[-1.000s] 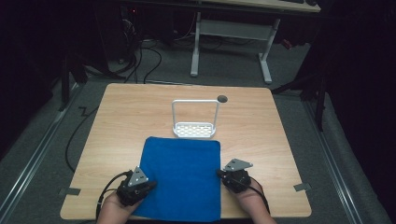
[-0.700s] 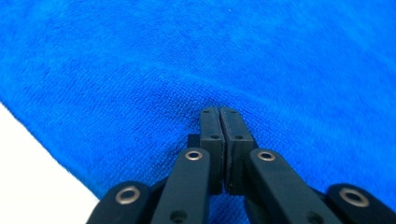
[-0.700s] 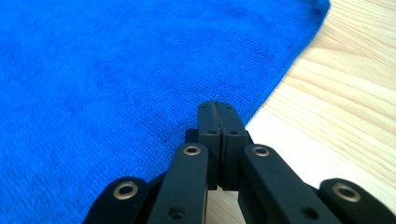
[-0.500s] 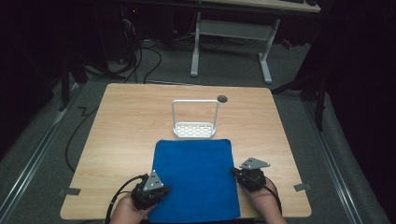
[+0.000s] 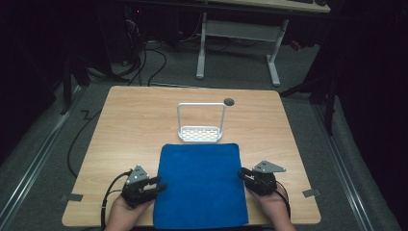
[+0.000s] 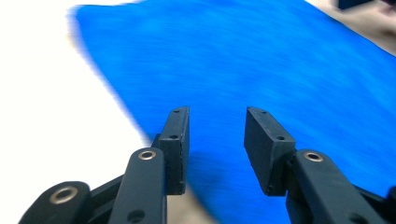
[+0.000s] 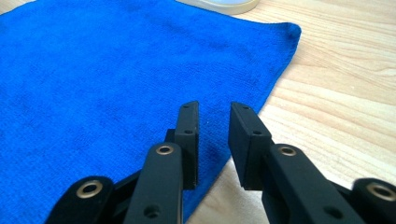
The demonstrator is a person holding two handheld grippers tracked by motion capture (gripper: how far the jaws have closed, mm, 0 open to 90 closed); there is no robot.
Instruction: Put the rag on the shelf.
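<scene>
- Left gripper [image 5: 155, 185]: jaws spread, having just been opening, nothing pinched; tips over the left edge of the blue cloth [image 5: 200, 183].
- Right gripper [image 5: 243, 173]: jaws narrowly apart, having just been opening, straddling the cloth's right edge without pressing it.
- Cloth: soft, napped, rectangular, flat on the near middle of the wooden table [image 5: 130, 130].
- White rack [image 5: 200, 132]: perforated base, thin upright frame, just beyond the cloth.

Left gripper [image 5: 156, 183] and right gripper [image 5: 243, 173], jaws just opening, seemingly empty.
</scene>
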